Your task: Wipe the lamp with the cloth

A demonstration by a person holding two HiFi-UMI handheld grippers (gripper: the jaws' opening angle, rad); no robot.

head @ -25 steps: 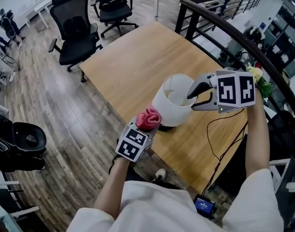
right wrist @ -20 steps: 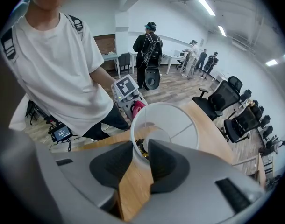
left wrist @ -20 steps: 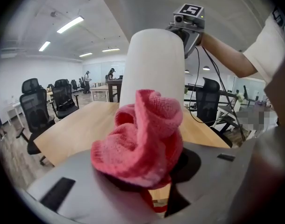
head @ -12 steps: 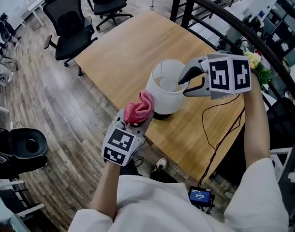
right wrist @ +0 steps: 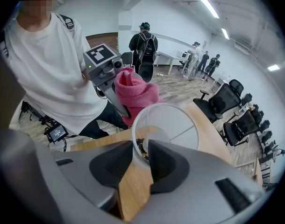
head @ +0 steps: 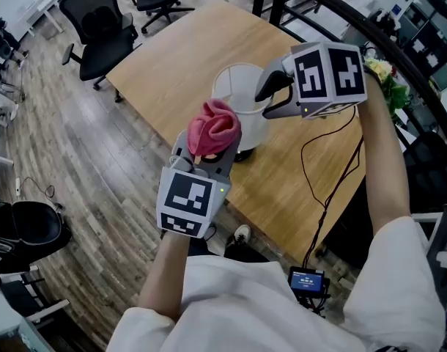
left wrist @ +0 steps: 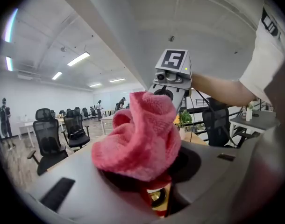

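The lamp (head: 238, 101) stands near the front edge of the wooden table, its white shade (right wrist: 167, 124) open at the top. My right gripper (head: 268, 96) reaches down from the right and is shut on the shade's rim, one pad inside and one outside (right wrist: 141, 158). My left gripper (head: 209, 154) is shut on a bunched pink cloth (head: 215, 127) and holds it up against the shade's near side. In the left gripper view the cloth (left wrist: 141, 139) fills the middle and hides the shade. The right gripper view shows the cloth (right wrist: 135, 93) just behind the rim.
The wooden table (head: 172, 64) stretches away behind the lamp. A black cable (head: 311, 178) runs across its right part and over the edge. Black office chairs (head: 99, 31) stand at the far left, a black railing (head: 355, 28) and flowers (head: 385, 79) at the right.
My left gripper has risen with the pink cloth, from down by the lamp's base to the height of the shade. The right gripper has kept its hold on the rim.
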